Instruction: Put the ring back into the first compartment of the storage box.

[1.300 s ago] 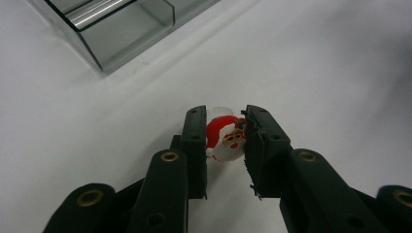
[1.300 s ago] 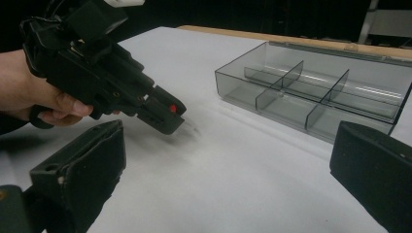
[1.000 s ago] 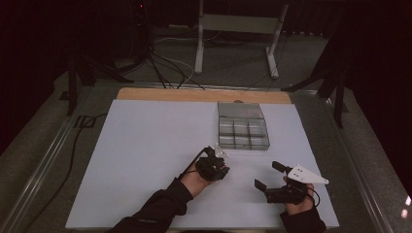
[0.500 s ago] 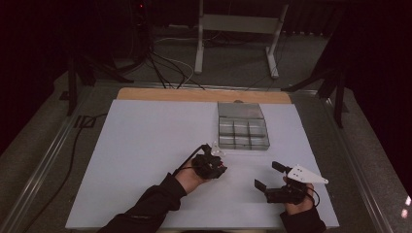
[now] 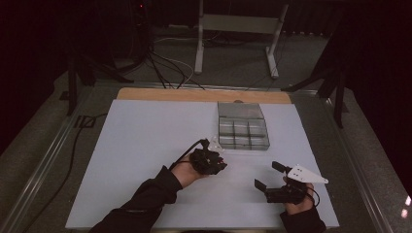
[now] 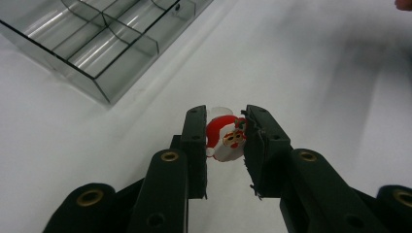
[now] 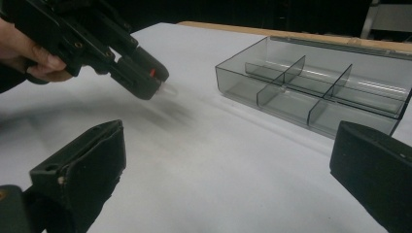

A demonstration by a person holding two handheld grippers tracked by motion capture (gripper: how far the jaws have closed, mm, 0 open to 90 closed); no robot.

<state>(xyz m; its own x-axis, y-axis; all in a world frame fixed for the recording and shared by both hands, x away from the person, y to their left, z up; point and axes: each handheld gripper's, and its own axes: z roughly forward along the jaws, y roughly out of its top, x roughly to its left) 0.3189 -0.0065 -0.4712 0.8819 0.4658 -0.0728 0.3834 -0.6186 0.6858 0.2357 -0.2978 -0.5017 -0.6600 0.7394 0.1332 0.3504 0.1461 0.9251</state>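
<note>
Red and white between my left jaws: a small Santa charm [image 6: 225, 140] on a clear ring. The left gripper [image 6: 224, 145] is clamped on it, one pad on each side, and I hold it clear of the white mat [image 5: 145, 145], as the shadow under it in the right gripper view suggests. In the high view, that gripper [image 5: 214, 156] sits left of centre, just short of the near-left corner of the tray [image 5: 243, 133]. From the right gripper's camera, I see a clear nub and a speck of red poking out past the left jaw tips [image 7: 158, 87].

The grey see-through tray is divided into compartments, and every one I can see into looks empty. I judge the step in hand as the carry: the charm is picked up and on its way to the tray, not yet over it.

Next, I need to bring the left gripper forward and to the right over the wall, centre the charm above one compartment, lower it, then release. The charm is small and the dividers are close, so aim matters.

My right gripper [image 5: 272, 177] rests well right of the left, near the mat's near edge, with its jaws spread wide and nothing between them.
</note>
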